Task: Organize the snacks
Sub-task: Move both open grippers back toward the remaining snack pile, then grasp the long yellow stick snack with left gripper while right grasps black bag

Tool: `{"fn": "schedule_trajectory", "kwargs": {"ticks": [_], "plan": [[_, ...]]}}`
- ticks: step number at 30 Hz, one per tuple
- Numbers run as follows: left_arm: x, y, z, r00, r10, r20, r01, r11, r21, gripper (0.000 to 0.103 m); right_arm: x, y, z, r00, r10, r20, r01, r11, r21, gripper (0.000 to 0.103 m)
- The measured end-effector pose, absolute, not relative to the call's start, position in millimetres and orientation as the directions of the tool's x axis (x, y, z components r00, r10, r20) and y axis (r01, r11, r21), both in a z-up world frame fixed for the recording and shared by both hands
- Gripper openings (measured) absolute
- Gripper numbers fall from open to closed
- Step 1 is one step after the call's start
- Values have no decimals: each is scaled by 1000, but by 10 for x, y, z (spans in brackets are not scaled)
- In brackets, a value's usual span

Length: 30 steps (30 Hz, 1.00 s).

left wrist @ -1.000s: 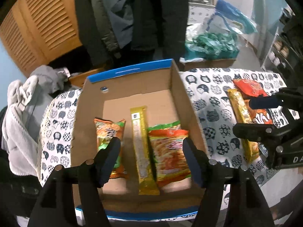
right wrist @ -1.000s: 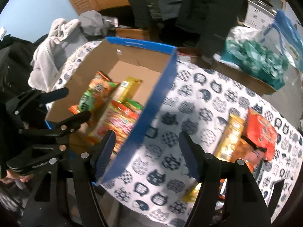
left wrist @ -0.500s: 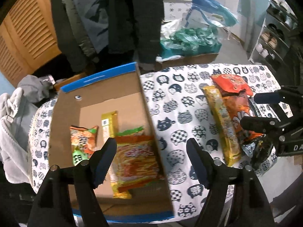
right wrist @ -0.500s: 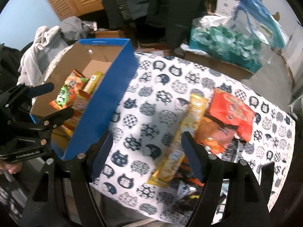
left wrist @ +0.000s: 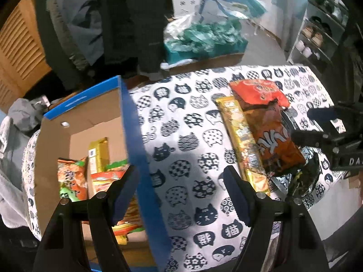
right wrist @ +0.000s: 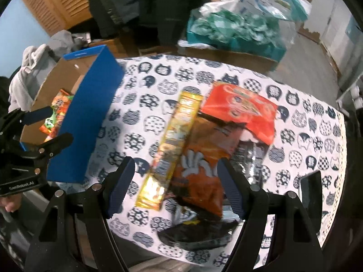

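Observation:
A cardboard box (left wrist: 133, 136) with blue outer walls stands at the left of the cat-print table (left wrist: 188, 104). It holds an orange-green packet (left wrist: 72, 176), a yellow bar (left wrist: 97, 156) and an orange noodle packet (left wrist: 109, 179). To the right lie a long yellow packet (right wrist: 177, 140), a brown-orange packet (right wrist: 204, 158), a red packet (right wrist: 240, 111) and a black packet (right wrist: 199, 233). My left gripper (left wrist: 181, 188) hangs open over the box's right wall and bare cloth. My right gripper (right wrist: 177, 181) hovers open above the yellow and brown-orange packets, gripping nothing.
Behind the table a teal crate of green plastic bags (left wrist: 204, 38) sits on the floor, with dark coats hanging beside it. Grey clothing (left wrist: 13, 147) is heaped left of the box. A shelf rack (left wrist: 317, 34) stands at the right. A dark flat rectangle (right wrist: 310, 192) lies near the table's right edge.
Both grippers have moved right, away from the box: the left from over its inside to its right wall, the right from the box's wall to above the snack pile.

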State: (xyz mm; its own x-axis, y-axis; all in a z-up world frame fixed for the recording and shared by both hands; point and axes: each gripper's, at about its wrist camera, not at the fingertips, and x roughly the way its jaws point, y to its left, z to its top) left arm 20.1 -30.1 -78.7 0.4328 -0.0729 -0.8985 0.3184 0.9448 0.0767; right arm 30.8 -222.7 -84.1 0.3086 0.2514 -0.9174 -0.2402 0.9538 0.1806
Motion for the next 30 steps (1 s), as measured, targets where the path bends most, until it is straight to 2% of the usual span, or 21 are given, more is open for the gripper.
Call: {"fn": "schedule_trajectory", "kwargs": {"ticks": [11, 30], "plan": [[289, -703, -1061, 388, -66, -919, 366, 927, 88, 77, 365, -2778, -1078, 300, 206, -931, -136, 976, 173, 75], [643, -1089, -1551, 285, -135, -949, 345, 938, -30, 77, 392, -3235, -1484, 239, 192, -952, -45, 981, 186, 75]]}}
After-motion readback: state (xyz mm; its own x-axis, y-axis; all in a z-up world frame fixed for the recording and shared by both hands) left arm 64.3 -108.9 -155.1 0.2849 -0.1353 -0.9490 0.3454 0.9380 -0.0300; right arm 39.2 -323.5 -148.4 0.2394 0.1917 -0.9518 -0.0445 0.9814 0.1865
